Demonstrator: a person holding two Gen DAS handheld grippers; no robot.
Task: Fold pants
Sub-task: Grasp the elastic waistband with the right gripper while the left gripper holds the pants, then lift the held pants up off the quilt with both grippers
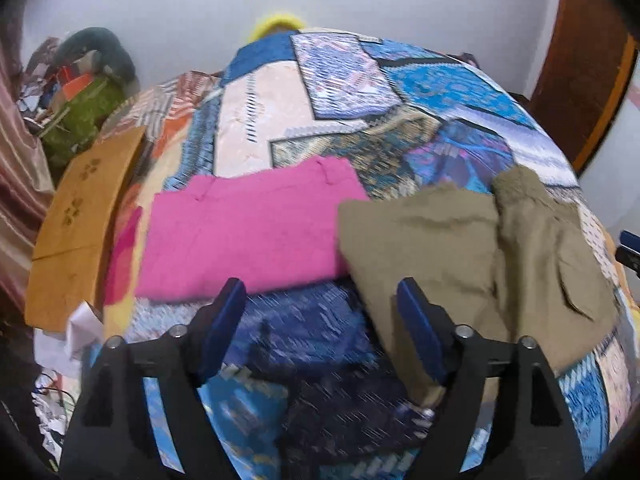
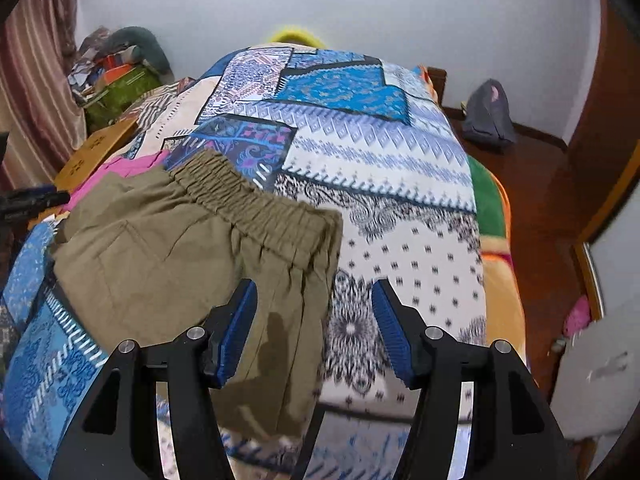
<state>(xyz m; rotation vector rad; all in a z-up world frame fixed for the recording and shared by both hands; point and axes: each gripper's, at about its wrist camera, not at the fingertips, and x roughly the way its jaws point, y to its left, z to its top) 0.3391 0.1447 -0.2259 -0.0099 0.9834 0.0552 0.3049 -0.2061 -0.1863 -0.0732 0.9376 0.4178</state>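
Olive-brown pants [image 1: 460, 256] lie partly folded on the patterned bedspread [image 1: 320, 120], right of centre in the left wrist view. In the right wrist view the pants [image 2: 180, 264] show their elastic waistband [image 2: 248, 196] toward the far side. Folded pink pants [image 1: 248, 232] lie to their left, with a sliver in the right wrist view [image 2: 120, 168]. My left gripper [image 1: 320, 320] is open and empty, above the bed near the olive pants' left edge. My right gripper [image 2: 316, 328] is open and empty, over the olive pants' right edge.
A brown cardboard box [image 1: 76, 232] sits at the bed's left edge, with cluttered bags [image 1: 84, 112] beyond. A grey bag [image 2: 488, 112] lies on the wooden floor to the right. A wooden door [image 1: 588, 60] stands at right. The bedspread [image 2: 400, 200] extends to the right.
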